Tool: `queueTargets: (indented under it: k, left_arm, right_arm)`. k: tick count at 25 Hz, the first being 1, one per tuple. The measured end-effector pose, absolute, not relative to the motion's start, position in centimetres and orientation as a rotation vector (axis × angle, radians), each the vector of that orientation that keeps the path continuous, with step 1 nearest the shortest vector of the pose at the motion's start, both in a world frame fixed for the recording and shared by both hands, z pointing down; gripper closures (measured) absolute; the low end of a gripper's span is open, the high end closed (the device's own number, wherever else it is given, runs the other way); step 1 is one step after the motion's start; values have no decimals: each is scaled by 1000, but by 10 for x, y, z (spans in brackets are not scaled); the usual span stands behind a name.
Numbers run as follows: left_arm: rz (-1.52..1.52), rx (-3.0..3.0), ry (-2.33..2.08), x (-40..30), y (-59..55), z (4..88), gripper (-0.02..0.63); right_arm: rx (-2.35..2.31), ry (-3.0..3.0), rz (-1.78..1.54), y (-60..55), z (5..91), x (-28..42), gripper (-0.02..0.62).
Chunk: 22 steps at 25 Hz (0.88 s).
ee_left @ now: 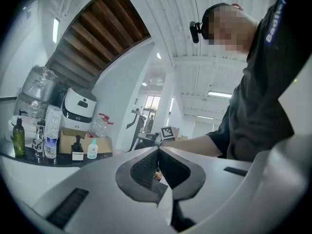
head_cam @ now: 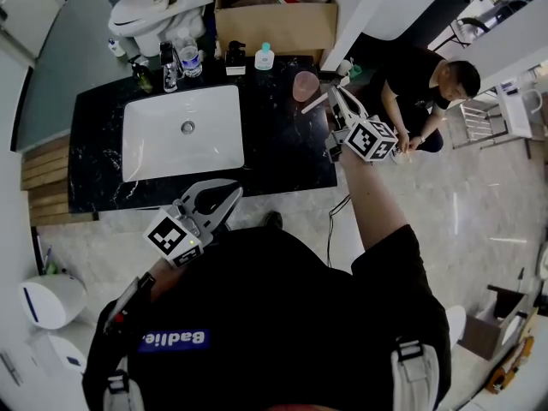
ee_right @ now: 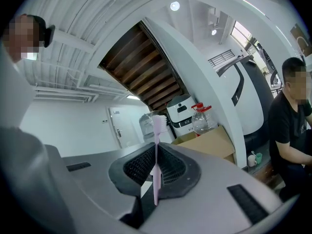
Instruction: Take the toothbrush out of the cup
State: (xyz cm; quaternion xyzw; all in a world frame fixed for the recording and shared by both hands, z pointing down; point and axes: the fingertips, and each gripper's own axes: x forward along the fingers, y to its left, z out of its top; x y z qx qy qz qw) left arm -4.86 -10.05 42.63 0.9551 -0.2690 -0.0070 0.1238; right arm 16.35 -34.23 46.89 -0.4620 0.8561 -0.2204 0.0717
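Observation:
A pink cup [head_cam: 306,85] stands at the back right of the black counter [head_cam: 282,157]. My right gripper [head_cam: 336,98] hovers just right of the cup and is shut on a pale pink toothbrush [head_cam: 313,103], which is outside the cup. In the right gripper view the toothbrush [ee_right: 156,169] stands upright between the dark pads [ee_right: 170,167] of the right gripper [ee_right: 156,148], bristle head at the top. My left gripper [head_cam: 224,197] hangs by the counter's front edge, below the sink. Its jaws meet at the tip of the left gripper [ee_left: 158,151] with nothing between them.
A white sink [head_cam: 182,133] fills the counter's left half. Several bottles [head_cam: 169,65] and a soap dispenser [head_cam: 235,58] line the back edge. Behind them are a cardboard box [head_cam: 274,26] and a toilet [head_cam: 154,7]. A person [head_cam: 428,84] crouches at the right.

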Motion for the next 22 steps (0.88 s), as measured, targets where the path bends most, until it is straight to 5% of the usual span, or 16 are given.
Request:
queueTargets:
  k: [22]
  left_arm:
    - [-20,2800,-760,-42,-95,428,595]
  right_arm:
    - [-1171,2686,-668,-254,465,110,572]
